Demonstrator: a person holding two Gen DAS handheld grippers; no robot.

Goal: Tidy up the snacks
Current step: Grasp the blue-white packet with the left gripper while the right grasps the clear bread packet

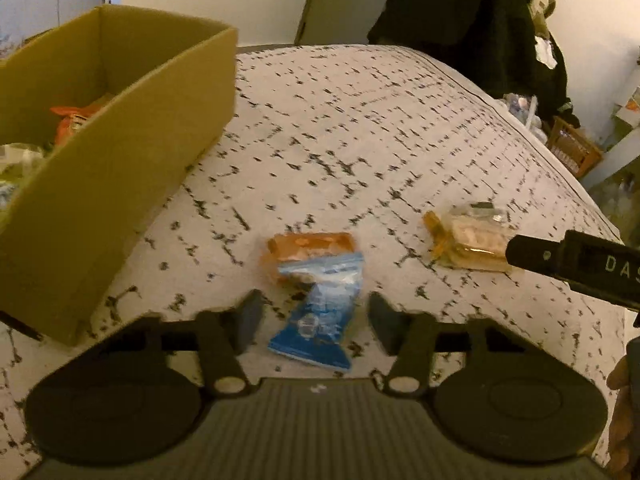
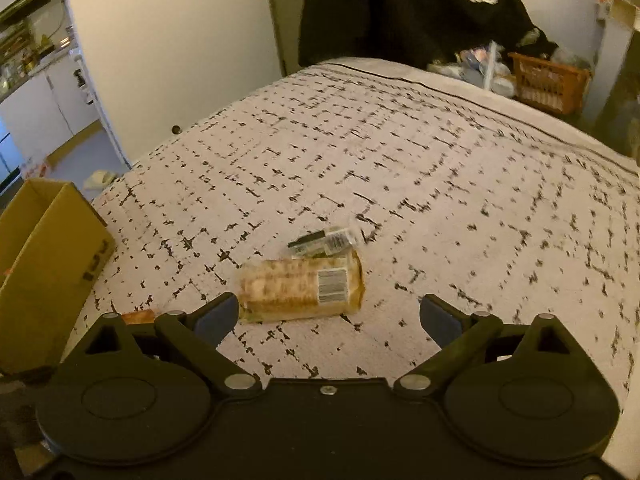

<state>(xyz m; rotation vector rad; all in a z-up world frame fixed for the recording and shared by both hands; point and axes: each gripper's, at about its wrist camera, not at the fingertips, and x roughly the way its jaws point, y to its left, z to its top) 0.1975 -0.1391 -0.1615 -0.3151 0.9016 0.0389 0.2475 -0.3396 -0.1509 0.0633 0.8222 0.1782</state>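
Left claw (image 1: 314, 320) straddled the blue bag (image 1: 320, 312), ungripped; right claw (image 2: 328, 316) gaped, cracker pack (image 2: 300, 290) at eleven o'clock.

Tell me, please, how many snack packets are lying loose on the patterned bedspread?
4: a blue zip bag overlapping an orange packet, a clear biscuit pack, and a small dark-labelled packet behind it. More may be hidden.

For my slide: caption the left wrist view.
Left hand-held gripper, jaws apart, straddles blue snack bag beside cardboard box.
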